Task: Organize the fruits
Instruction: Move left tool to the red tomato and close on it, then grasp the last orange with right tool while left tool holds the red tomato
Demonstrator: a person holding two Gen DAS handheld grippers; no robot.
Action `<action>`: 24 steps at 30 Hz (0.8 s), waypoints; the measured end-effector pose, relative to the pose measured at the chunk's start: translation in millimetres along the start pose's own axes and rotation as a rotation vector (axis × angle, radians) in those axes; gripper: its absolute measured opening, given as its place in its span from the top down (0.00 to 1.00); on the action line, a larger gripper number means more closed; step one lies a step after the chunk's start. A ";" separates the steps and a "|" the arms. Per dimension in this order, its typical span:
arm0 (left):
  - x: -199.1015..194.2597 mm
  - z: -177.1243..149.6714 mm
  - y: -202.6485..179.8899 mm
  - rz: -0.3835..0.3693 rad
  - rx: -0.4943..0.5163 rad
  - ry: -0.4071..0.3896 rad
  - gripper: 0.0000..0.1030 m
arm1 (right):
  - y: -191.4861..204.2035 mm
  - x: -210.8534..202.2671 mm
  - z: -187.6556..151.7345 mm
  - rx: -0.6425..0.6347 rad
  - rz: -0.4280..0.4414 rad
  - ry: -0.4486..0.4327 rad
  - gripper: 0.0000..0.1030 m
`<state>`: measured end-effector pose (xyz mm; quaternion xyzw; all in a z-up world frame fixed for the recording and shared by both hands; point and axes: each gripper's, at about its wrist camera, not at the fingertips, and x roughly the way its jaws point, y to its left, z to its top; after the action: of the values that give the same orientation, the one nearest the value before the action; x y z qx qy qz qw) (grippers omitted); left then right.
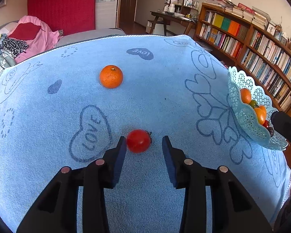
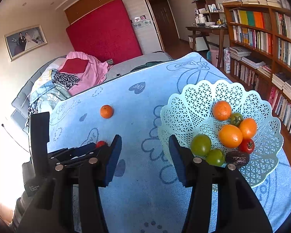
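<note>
While a light blue towel (image 1: 155,97) printed with "LOVE" hearts covers the table, the left gripper (image 1: 144,145) hovers low over it with its jaws spread wide. A small red tomato (image 1: 138,140) lies on the towel between the two fingertips, touching or almost touching the left finger and clear of the right one; nothing is gripped. Farther back on the towel, well apart from the tomato, sits a mandarin orange (image 1: 111,76).

At the right edge of the table stands a pale blue lattice fruit basket (image 2: 194,104) with a scalloped rim. Inside it lie three orange fruits, three green tomatoes, one red tomato (image 2: 247,146) and a dark, wrinkled fruit (image 2: 237,158) that is hard to identify.

The right gripper (image 2: 145,147) hangs above the towel just beside the basket, its jaws also wide apart and holding nothing. In the right wrist view the left gripper shows at lower left, with the red tomato peeking out beyond it. A bookshelf (image 2: 261,38) lines the wall to the right.
</note>
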<state>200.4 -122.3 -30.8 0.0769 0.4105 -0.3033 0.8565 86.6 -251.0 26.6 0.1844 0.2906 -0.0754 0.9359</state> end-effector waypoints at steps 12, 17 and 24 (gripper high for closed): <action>-6.7 -2.5 11.2 0.009 -0.043 -0.010 0.74 | 17.7 21.6 0.8 -0.060 0.009 0.051 0.49; -34.2 -7.1 25.0 0.060 -0.051 -0.073 0.74 | 41.8 41.5 7.6 -0.117 0.046 0.092 0.49; -53.6 -15.5 58.7 0.124 -0.123 -0.104 0.74 | 79.9 98.4 20.0 -0.169 0.088 0.164 0.49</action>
<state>198.7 -44.7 -7.6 0.0334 0.3778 -0.2273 0.8969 197.4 -188.5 9.7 0.1230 0.3631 0.0061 0.9236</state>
